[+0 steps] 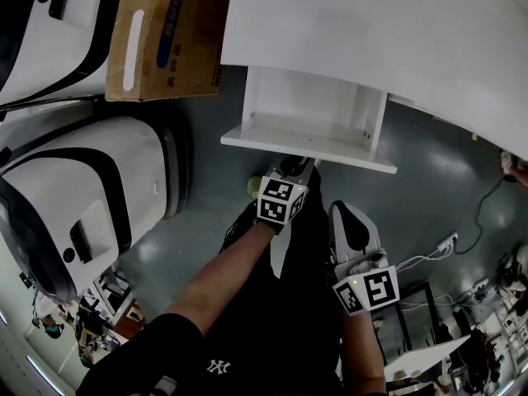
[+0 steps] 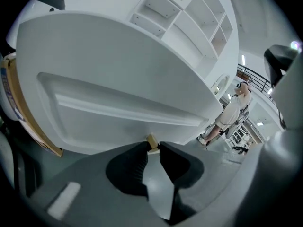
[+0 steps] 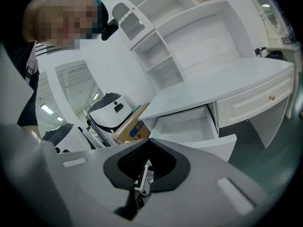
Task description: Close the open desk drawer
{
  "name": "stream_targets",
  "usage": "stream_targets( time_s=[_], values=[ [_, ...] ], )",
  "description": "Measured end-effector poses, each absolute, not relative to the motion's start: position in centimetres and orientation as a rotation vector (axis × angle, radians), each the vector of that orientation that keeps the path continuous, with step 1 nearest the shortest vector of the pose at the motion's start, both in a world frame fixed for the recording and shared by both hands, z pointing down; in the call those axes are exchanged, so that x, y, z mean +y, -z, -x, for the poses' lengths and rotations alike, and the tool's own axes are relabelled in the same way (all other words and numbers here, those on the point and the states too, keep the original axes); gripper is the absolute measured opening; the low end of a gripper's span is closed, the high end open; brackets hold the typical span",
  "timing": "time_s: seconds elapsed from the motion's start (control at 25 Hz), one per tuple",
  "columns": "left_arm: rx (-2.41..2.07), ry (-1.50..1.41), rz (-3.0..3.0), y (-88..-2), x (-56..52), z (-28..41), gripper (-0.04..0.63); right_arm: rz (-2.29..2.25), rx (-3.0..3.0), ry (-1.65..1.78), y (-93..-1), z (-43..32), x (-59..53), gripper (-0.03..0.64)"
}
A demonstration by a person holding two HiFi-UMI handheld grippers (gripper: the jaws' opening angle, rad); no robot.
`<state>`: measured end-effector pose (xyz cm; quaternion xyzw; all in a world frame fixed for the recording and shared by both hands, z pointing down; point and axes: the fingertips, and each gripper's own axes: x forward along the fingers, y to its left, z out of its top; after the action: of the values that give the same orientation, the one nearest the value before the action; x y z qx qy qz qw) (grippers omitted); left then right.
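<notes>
The white desk (image 1: 371,31) has one drawer (image 1: 307,114) pulled out, and its front panel (image 1: 305,145) faces me. In the left gripper view that panel (image 2: 118,93) fills the frame. A small gold knob (image 2: 152,142) on it sits pinched between the tips of my left gripper (image 2: 151,146). From the head view, the left gripper (image 1: 299,168) is right up against the panel's lower edge. My right gripper (image 1: 345,213) hangs back from the drawer, lower right, shut and empty. The right gripper view shows the open drawer (image 3: 187,124) from the side.
A cardboard box (image 1: 165,35) stands left of the drawer, with large white machines (image 1: 82,196) beside it. A closed drawer (image 3: 258,103) sits further along the desk, under shelves (image 3: 189,37). Cables and a power strip (image 1: 445,246) lie on the floor at right. A person (image 2: 232,112) stands far off.
</notes>
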<state>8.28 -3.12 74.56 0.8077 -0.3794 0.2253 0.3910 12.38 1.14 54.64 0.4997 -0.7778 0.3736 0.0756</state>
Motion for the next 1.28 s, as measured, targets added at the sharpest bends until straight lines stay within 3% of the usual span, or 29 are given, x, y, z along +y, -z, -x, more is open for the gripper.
stream_targets(
  time_s=[1.28],
  values=[
    [-1.112,-0.531,-2.030,-74.4,-18.1,-10.8,0.081,-1.388,-2.363,-1.147,-56.7,-17.7,-12.0,0.025]
  ],
)
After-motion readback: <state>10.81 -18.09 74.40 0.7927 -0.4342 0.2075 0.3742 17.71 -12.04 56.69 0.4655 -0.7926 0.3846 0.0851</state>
